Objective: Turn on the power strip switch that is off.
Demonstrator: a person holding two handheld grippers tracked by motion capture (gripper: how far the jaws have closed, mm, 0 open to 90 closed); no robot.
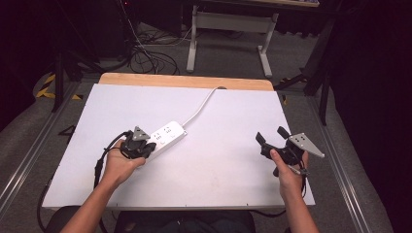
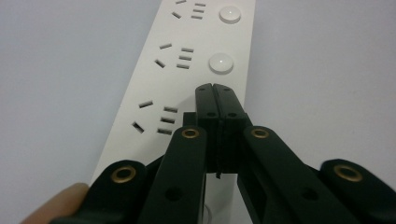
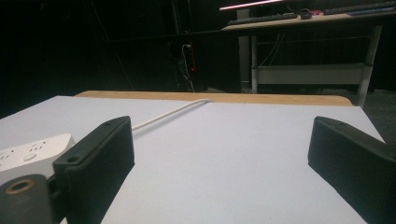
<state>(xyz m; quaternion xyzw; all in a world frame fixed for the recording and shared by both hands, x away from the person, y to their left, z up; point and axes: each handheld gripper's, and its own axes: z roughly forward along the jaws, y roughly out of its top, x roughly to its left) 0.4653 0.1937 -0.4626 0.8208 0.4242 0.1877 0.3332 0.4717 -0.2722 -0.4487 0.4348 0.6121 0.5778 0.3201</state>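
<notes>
A white power strip [image 1: 167, 135] lies slantwise on the white table top [image 1: 223, 160], its cord [image 1: 201, 104] running to the far edge. My left gripper [image 1: 141, 145] is over the strip's near end, shut with nothing between its tips. In the left gripper view the closed tips [image 2: 215, 89] sit just short of a round button [image 2: 221, 63], beside several socket slots of the strip [image 2: 154, 84]. My right gripper [image 1: 272, 135] hovers near the table's right side, open and holding nothing. The right gripper view shows its jaws wide apart and the strip [image 3: 32, 150] at far left.
A wooden strip [image 1: 184, 80] borders the table's far edge. Beyond it stand a desk frame [image 1: 233, 29] and tangled floor cables [image 1: 145, 53]. The right gripper view shows a farther desk [image 3: 299, 28] with keyboards on it.
</notes>
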